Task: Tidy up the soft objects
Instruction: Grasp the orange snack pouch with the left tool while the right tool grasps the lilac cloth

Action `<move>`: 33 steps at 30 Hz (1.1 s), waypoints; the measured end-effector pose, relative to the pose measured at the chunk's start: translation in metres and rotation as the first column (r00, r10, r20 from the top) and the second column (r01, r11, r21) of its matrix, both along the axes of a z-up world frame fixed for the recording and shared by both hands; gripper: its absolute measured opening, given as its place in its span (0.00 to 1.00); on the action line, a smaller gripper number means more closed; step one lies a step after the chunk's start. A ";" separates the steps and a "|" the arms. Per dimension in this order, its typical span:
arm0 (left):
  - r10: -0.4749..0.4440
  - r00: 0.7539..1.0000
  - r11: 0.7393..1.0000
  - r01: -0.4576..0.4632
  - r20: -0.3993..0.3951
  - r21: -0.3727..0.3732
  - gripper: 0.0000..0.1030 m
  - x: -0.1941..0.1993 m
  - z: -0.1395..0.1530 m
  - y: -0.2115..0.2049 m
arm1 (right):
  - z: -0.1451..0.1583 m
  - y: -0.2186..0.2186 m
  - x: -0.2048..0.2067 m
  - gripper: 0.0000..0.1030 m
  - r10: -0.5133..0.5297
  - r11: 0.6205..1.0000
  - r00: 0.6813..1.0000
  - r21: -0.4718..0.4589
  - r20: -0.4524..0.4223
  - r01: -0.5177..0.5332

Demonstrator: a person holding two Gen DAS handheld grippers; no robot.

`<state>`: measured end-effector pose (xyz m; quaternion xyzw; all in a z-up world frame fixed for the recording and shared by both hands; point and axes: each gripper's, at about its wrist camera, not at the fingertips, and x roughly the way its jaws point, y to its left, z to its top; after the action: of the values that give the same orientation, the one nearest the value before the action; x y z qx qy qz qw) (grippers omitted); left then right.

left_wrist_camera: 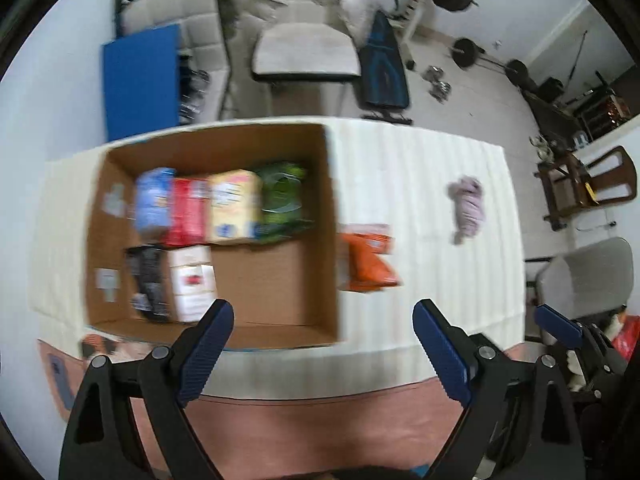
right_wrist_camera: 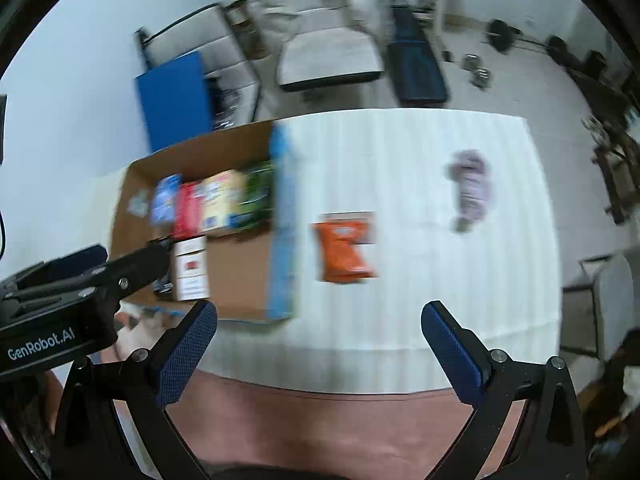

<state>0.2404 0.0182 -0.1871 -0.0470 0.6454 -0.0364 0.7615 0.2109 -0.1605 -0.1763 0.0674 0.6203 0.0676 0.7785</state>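
An open cardboard box (left_wrist_camera: 332,216) (right_wrist_camera: 280,240) stands on the left of a white ribbed table cover (left_wrist_camera: 420,184) (right_wrist_camera: 400,160). It holds several soft packs: blue, red, yellow and green in a back row (left_wrist_camera: 216,204) (right_wrist_camera: 208,204), black and white ones in front (left_wrist_camera: 172,280). An orange snack bag (left_wrist_camera: 370,260) (right_wrist_camera: 344,250) lies on the cover just right of the box. A pale purple soft toy (left_wrist_camera: 468,208) (right_wrist_camera: 472,190) lies farther right. My left gripper (left_wrist_camera: 322,322) is open and empty above the box's near edge. My right gripper (right_wrist_camera: 318,322) is open and empty, near the orange bag.
The table's pink front edge (left_wrist_camera: 320,420) is below both grippers. Behind the table stand a blue panel (left_wrist_camera: 140,80), a padded chair (left_wrist_camera: 304,48) and a weight bench (left_wrist_camera: 384,68). Wooden chairs (left_wrist_camera: 592,184) stand at the right.
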 end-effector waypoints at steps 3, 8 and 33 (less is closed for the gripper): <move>-0.025 0.999 1.000 0.025 -0.043 0.004 0.89 0.015 -0.028 -0.041 | -0.009 -0.051 0.004 1.00 -0.071 0.997 0.997 -0.037 -0.011 0.071; -0.041 0.990 0.996 0.052 -0.134 0.079 0.89 0.034 -0.080 -0.090 | -0.036 -0.123 0.017 1.00 -0.150 0.985 0.988 -0.093 -0.042 0.146; 0.156 0.882 0.968 -0.046 -0.445 0.247 0.89 0.083 -0.251 -0.118 | -0.166 -0.171 0.163 1.00 0.011 0.997 0.977 -0.075 -0.213 -0.028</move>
<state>0.3233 -0.1001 -0.4378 0.0000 0.8042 0.0903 0.5874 0.3737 -0.3317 -0.3425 0.0381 0.7027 0.0436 0.7091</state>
